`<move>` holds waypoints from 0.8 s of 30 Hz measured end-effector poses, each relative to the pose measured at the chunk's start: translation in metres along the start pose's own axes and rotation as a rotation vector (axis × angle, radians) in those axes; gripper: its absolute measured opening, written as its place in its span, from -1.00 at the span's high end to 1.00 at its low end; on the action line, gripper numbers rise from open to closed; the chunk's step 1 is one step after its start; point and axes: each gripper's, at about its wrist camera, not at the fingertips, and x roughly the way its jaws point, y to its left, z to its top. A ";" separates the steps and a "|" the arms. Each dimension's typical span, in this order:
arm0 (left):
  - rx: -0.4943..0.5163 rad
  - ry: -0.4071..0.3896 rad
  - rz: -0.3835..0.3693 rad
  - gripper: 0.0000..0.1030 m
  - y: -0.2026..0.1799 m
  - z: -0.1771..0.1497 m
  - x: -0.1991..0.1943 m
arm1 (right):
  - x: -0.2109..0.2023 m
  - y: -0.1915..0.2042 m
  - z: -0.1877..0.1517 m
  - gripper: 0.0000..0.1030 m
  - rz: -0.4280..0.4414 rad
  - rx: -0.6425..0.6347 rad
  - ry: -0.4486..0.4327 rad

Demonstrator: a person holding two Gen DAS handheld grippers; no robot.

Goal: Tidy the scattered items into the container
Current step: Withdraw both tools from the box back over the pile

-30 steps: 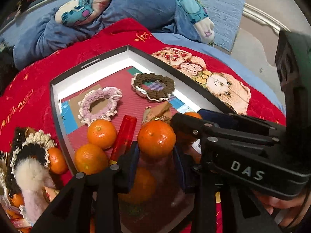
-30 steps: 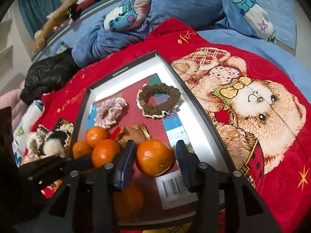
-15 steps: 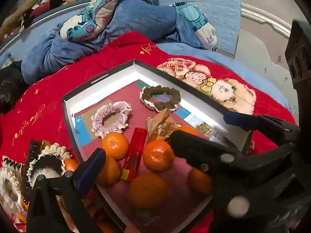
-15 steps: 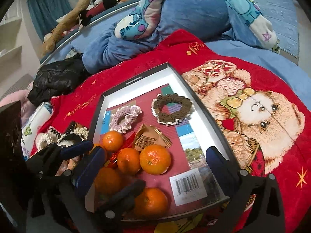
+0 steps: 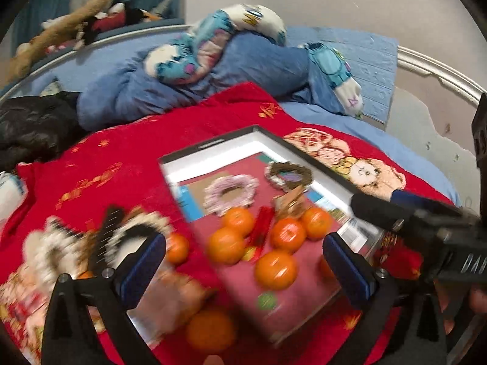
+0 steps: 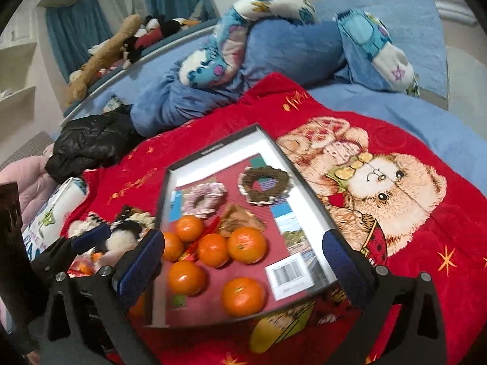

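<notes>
Red teddy-print blanket on bed: both grippers, left & right, just let go, jaws wide & empty, so two more oranges now lie in black-rimmed shallow box, w/ more clutter left beside it.

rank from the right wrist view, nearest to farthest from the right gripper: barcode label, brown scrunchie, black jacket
1. barcode label, in the box's near right corner, by the right gripper
2. brown scrunchie, toward the box's far end
3. black jacket, beyond the box, far left
</notes>
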 end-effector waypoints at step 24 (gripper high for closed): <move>-0.106 -0.128 0.226 -1.00 0.169 -0.134 -0.144 | -0.002 0.186 -0.105 -1.00 0.043 -0.186 -0.001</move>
